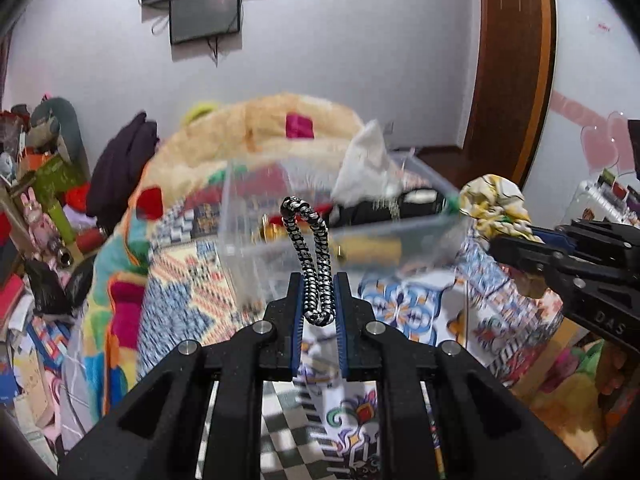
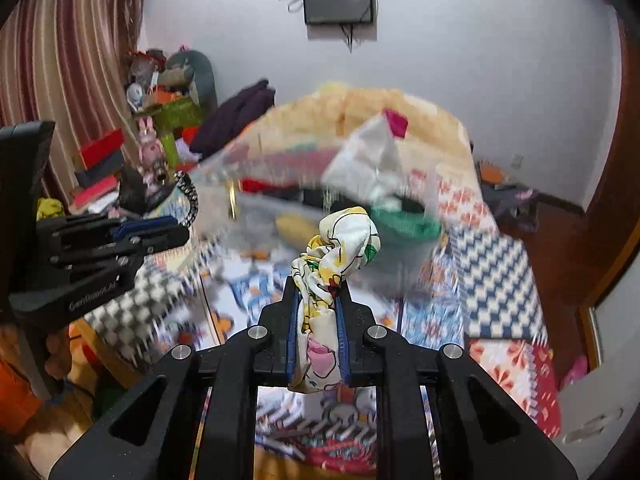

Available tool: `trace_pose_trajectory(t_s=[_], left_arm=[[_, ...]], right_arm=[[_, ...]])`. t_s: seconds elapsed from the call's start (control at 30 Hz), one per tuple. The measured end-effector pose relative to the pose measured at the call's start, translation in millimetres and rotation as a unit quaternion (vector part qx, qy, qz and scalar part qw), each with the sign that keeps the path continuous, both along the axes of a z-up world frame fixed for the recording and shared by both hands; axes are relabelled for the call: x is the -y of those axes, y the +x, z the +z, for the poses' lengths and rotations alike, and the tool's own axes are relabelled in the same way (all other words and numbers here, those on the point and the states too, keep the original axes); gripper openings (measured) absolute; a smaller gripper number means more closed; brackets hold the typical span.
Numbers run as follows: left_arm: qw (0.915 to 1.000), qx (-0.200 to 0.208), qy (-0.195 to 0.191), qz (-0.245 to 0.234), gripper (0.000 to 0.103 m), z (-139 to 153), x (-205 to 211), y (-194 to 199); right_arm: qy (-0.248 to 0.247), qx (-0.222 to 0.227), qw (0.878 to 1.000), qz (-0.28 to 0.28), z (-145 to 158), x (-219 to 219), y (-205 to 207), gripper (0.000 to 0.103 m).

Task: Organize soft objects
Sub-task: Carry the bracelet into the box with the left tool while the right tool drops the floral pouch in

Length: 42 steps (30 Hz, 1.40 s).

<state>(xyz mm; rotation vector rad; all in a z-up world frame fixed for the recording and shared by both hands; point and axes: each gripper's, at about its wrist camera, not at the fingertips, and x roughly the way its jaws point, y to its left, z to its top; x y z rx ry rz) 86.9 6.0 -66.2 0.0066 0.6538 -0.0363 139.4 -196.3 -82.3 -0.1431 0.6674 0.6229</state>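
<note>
My left gripper [image 1: 317,280] is shut on a black-and-white braided hair band [image 1: 310,252] that loops up above the fingertips. It also shows in the right wrist view [image 2: 188,196], at the left gripper [image 2: 176,232]. My right gripper [image 2: 318,288] is shut on a crumpled white and yellow floral cloth [image 2: 340,248]; the cloth shows at the right of the left wrist view [image 1: 496,204]. Both are held above the bed, just short of a clear plastic box [image 1: 424,222] that holds a white cloth [image 1: 366,164], black items and a green item [image 2: 404,224].
The box [image 2: 430,192] stands on a bed with a patterned quilt [image 1: 188,300]. A large beige plush blanket [image 1: 260,128] lies behind it. Cluttered shelves and toys [image 1: 36,184] stand at the left. A brown door [image 1: 516,68] is at the right.
</note>
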Motion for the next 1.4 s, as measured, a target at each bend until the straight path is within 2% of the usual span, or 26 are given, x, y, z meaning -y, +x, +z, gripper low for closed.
trace_pose_trajectory(t_s=[0.23,0.5,0.73,1.0,1.1,1.17,1.23,1.33,1.4], left_arm=[[0.9996,0.026,-0.009,-0.001,0.013,27,-6,16],[0.9998,0.020,0.000,0.010,0.013,25,-12,47],[0.9999,-0.004,0.007,0.011,0.014,9,-14,79],[0.9990,-0.046,0.002,0.003,0.015,-18,-12,104],[0.9985,-0.055,-0.002,0.001,0.017,-25,-11,107],[0.9983,-0.058,-0.003,-0.002,0.023,-27,-9,109],[0.9983,-0.058,-0.003,-0.004,0.034,-29,-7,107],[0.9984,-0.056,-0.002,-0.005,0.037,-29,-7,105],[0.9985,-0.055,-0.004,-0.004,0.037,-28,-7,102]], right_arm=[[0.026,0.048,0.998,-0.009,35,-10,14,0.015],[0.043,0.063,0.997,-0.023,50,-24,39,0.015],[0.038,0.042,0.998,-0.023,41,-42,64,0.015],[0.010,-0.010,1.000,-0.022,8,-56,94,0.015],[-0.002,-0.018,0.999,-0.028,-1,-55,99,0.018],[-0.005,-0.026,0.999,-0.034,-5,-51,102,0.021],[-0.001,-0.035,0.999,-0.030,-7,-50,106,0.030],[0.000,-0.037,0.999,-0.033,-6,-47,106,0.046],[-0.003,-0.032,0.999,-0.032,-4,-45,105,0.048]])
